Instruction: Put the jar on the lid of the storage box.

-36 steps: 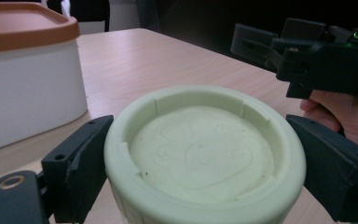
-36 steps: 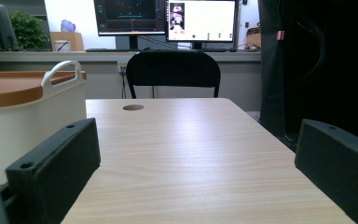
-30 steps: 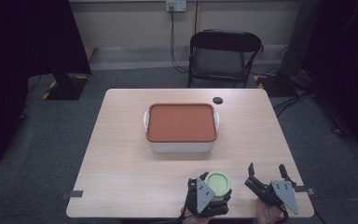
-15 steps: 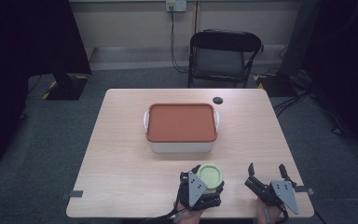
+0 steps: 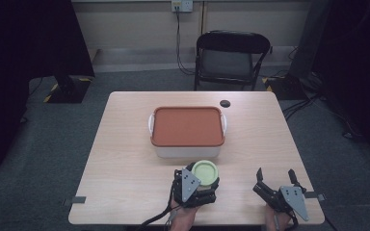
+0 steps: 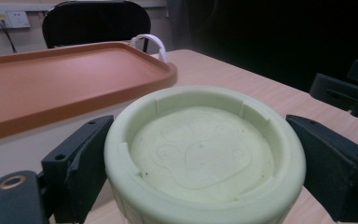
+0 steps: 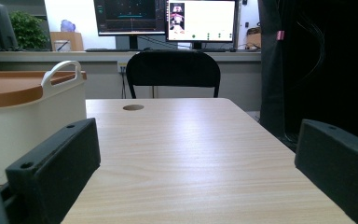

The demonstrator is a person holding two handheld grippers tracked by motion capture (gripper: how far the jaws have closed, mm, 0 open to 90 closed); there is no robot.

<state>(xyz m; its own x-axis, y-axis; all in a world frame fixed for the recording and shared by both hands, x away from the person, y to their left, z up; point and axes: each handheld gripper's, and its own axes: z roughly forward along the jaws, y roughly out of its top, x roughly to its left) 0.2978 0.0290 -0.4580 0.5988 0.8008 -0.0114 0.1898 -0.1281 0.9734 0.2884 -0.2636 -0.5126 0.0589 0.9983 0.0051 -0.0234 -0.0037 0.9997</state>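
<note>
A: Grip first: left gripper closed around a pale green tub, one black jaw on each side of the round wall, just under the rim.

B: Pinched from the sides, probably to leave the recessed top free and hold the tub upright. Resting on the table or raised?

A: Cannot tell from these angles. Sits just in front of the white box, near the front edge of the table, a little right of the middle.

B: And the right gripper?

A: Spread wide, holding nothing, low at the near right corner, well apart from the tub. Likely set there to be out of the way, jaws pointing across bare wood towards the far edge.

B: Box shut?

A: Covered by an orange lid, flat and seated all round, white handles sticking out at both ends. Placed mid-table, seemingly within reach of both hands.

B: Surface?

A: Light wood grain, smooth, faintly shiny, bare apart from a small dark round spot near the far edge.

B: Room?

A: Grey floor, black folding chair behind the table, wall socket with a cable hanging down, dark curtains on both sides — and, in the right gripper view, lit screens and a green plant on a counter along the back wall.
</note>
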